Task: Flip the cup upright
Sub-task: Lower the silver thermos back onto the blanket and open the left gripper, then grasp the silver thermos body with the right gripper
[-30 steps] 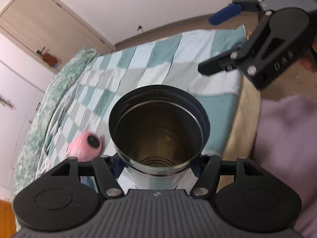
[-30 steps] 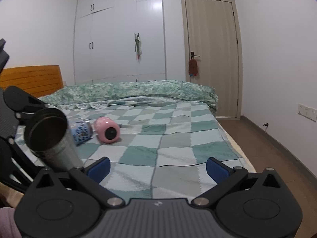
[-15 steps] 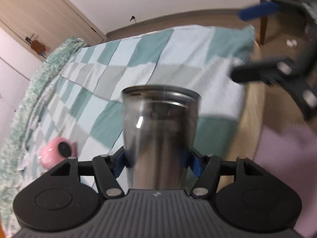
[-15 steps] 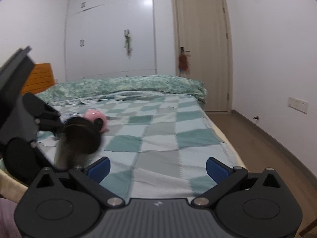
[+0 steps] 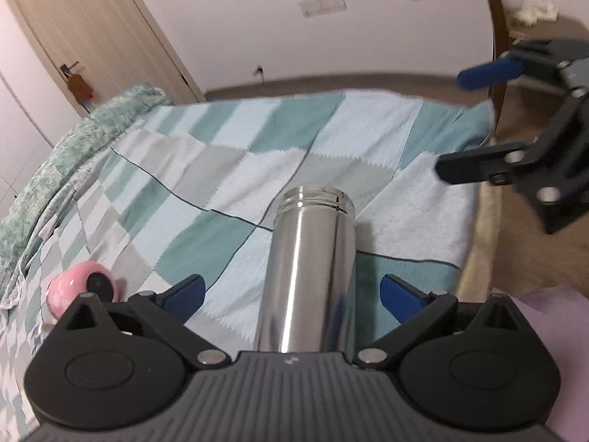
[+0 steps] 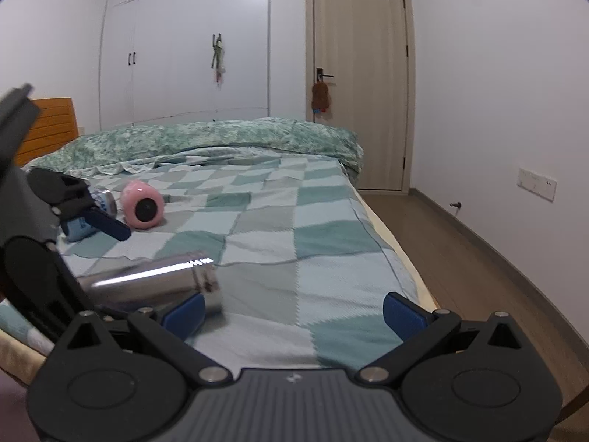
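Note:
A shiny steel cup [image 5: 309, 272] lies on its side on the checked bedspread [image 5: 235, 140], its open threaded rim pointing away from me. It sits between the blue pads of my left gripper [image 5: 291, 291], which stands open and clear of it. In the right wrist view the cup [image 6: 154, 283] lies low at the left, beside the left gripper body. My right gripper [image 6: 292, 307] is open and empty above the bed's near end; it also shows in the left wrist view [image 5: 489, 118] at the upper right.
A pink cup [image 6: 143, 209] and a blue printed can [image 6: 92, 211] lie on their sides further up the bed. A green duvet [image 6: 221, 140] is bunched at the far end. The bed edge and wooden floor [image 6: 460, 258] are to the right.
The left gripper tipped the cup from mouth-toward-camera down to lying flat on the bed, then opened and let it go. The right gripper stayed open, drifting slightly.

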Tool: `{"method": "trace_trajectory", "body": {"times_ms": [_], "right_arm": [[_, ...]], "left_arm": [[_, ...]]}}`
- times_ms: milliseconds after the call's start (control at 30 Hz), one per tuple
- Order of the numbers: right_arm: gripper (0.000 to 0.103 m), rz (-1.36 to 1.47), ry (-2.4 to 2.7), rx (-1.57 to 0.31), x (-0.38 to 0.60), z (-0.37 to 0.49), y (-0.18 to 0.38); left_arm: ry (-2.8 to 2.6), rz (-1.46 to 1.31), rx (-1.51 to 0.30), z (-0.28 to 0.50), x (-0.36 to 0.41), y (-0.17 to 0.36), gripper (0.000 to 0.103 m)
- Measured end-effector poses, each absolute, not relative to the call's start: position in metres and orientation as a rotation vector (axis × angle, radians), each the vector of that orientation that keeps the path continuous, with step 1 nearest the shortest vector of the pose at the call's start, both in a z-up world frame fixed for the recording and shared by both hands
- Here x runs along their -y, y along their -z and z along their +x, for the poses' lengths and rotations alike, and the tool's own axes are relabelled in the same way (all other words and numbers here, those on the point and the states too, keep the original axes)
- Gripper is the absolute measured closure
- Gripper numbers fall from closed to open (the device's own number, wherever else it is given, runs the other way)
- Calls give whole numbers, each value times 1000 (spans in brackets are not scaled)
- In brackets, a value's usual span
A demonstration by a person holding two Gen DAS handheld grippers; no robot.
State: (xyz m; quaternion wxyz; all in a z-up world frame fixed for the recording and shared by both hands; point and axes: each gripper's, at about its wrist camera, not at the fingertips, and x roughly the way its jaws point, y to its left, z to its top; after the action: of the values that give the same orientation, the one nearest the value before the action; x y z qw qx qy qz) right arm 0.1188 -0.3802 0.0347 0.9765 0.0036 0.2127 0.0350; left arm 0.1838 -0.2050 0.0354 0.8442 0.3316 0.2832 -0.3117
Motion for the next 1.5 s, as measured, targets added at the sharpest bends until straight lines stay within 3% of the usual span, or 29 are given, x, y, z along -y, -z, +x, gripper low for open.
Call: {"method": "trace_trajectory", "body": {"times_ms": [367, 667, 1200, 1500], "right_arm": [[0, -26, -122, -426, 298, 108, -78], [0, -11, -95, -505, 236, 121, -82], [0, 83, 97, -705, 210, 163, -73], [0, 301, 277, -862, 225, 226, -52]], "left_arm": [[487, 426, -512, 130, 94, -67, 0], [334, 199, -481, 116, 21, -61, 0], [136, 69, -489, 137, 12, -36, 0], [73, 7, -532, 161, -5, -30, 0]]}}
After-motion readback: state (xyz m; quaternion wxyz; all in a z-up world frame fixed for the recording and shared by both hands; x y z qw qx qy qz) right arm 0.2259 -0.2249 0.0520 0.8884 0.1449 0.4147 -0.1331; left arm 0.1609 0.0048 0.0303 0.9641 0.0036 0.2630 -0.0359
